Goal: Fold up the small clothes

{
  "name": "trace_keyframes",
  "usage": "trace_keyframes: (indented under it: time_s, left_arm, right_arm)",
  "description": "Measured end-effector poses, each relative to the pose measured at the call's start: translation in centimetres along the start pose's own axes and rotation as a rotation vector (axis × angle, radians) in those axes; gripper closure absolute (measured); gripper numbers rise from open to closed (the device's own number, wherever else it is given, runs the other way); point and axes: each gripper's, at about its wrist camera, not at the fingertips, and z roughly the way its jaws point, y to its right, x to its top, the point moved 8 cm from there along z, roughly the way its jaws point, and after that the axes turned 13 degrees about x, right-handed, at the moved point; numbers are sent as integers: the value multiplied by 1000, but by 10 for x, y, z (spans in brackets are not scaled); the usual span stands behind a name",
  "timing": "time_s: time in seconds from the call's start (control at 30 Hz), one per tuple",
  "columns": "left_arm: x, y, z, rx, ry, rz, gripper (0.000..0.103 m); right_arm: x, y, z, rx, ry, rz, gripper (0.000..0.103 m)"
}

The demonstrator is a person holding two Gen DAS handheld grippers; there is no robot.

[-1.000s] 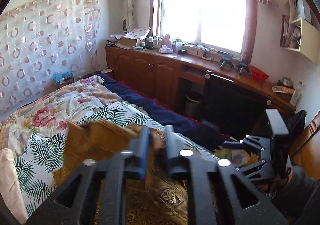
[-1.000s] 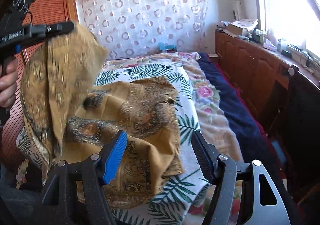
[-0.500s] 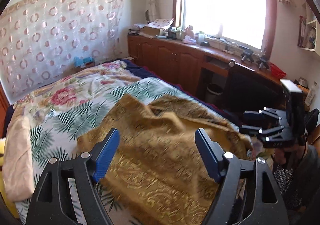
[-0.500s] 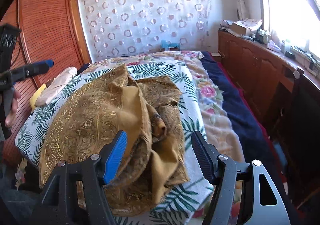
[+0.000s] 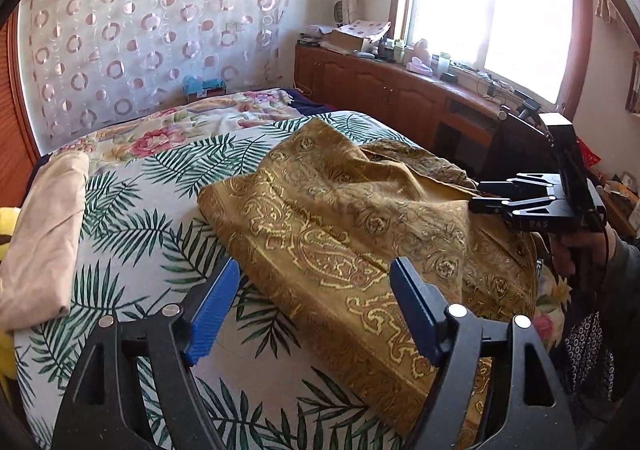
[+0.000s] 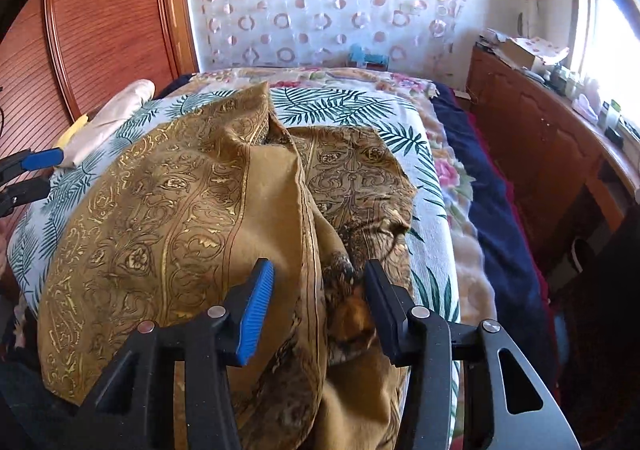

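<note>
Jaws on my left gripper (image 5: 314,308) stand wide apart with nothing between them, poised above the near edge of the mustard gold-patterned garment (image 5: 352,234). My right gripper (image 6: 318,304) is spread too, less widely, its blue and black pads flanking a raised fold of that same cloth without pinching it, as far as I can tell. From the left wrist camera I see the right gripper (image 5: 480,202) out at the garment's far right side, held by my right hand (image 5: 576,250). From the right wrist camera the left gripper's fingers (image 6: 38,159) poke in at the left edge, parted.

The garment lies rumpled and partly doubled over on the palm-leaf sheet (image 5: 140,210), one broad patterned flap draped across the rest. Beside it, toward the headboard side, a folded cream cloth (image 5: 44,234) rests along the bed's edge, with something yellow (image 5: 8,226) just past it. A floral blanket (image 5: 188,126) and a navy cover (image 6: 484,194) lie beyond, then the wooden cabinets (image 5: 384,94) under the window.
</note>
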Motion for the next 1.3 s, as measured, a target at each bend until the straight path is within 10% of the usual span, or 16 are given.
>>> trace_keyframes:
  time_s: [0.23,0.33,0.43,0.73,0.97,1.3]
  left_arm:
    - [-13,1,5,-19,-22,-18,25]
    - [-15,1,6,-25,-24,-23,25]
    - [-17,-1,7,-22,-26,-28,25]
    - [-14,-11,3,-11,-9,-56,25]
    - [-11,-16,11,-8,-13,-68,25]
    - [15,-27,33,24,-4,-49,25]
  right_arm:
    - [3,9,12,11,-54,18,58]
    - [4,7,11,19,-54,11,91]
    - [7,-5,-1,41,-20,-18,98]
    - [12,-20,-95,-15,182,-56,99]
    - [-41,20,-64,-65,-16,25,91]
    - [49,13,-35,-7,65,-9,75]
